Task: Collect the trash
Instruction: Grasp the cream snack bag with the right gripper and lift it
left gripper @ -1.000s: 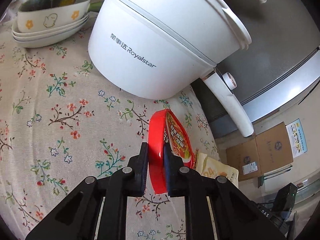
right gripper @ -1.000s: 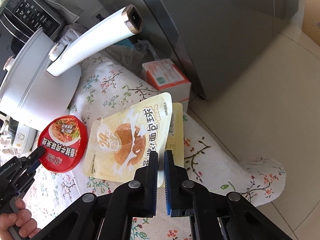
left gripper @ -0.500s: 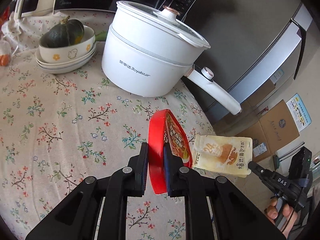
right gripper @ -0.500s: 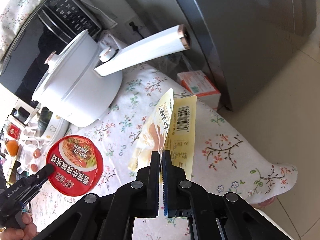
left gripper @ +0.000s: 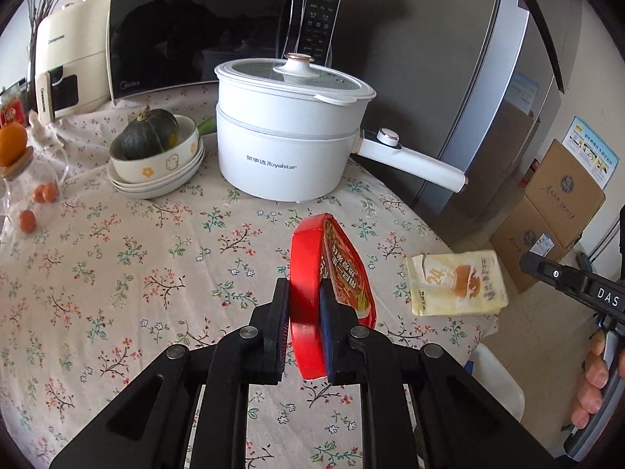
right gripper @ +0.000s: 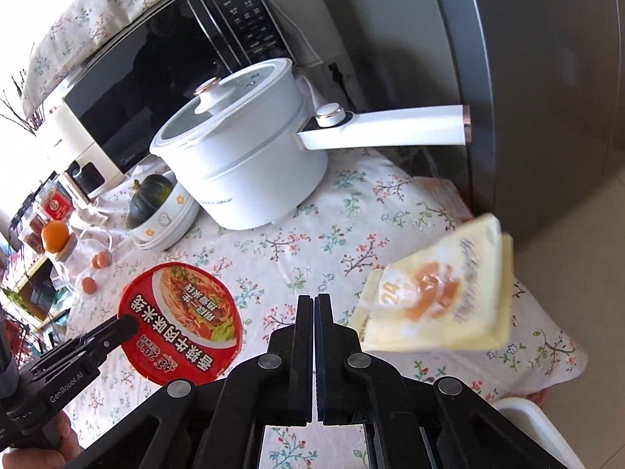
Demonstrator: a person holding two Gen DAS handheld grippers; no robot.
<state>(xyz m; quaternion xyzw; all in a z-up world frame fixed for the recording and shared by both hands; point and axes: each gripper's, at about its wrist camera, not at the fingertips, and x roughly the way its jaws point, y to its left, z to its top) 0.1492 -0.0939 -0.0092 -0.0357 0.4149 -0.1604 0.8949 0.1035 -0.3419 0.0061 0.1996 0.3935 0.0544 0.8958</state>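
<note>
Left tool (left gripper: 304, 291) is clenched on the red noodle tub (left gripper: 308, 242). It grips the rim edge-on, so the tub stands upright above the floral worktop (left gripper: 117, 273) with its printed lid facing 3 o'clock. Right tool (right gripper: 314, 301) is clenched with nothing between its 2 jaws. The yellow snack packet (right gripper: 441, 301) is not in its grip. It sits just beside that tool at about 2 o'clock, blurred, by the worktop's edge; can't tell if it rests there or is in the air. Its long axis runs roughly 8 to 2. The right tool is the nearer of the 2 and the only free one, so the re-grab is likely its job: open, swing toward 2. The white pot (left gripper: 289, 144) is well apart at 12.
</note>
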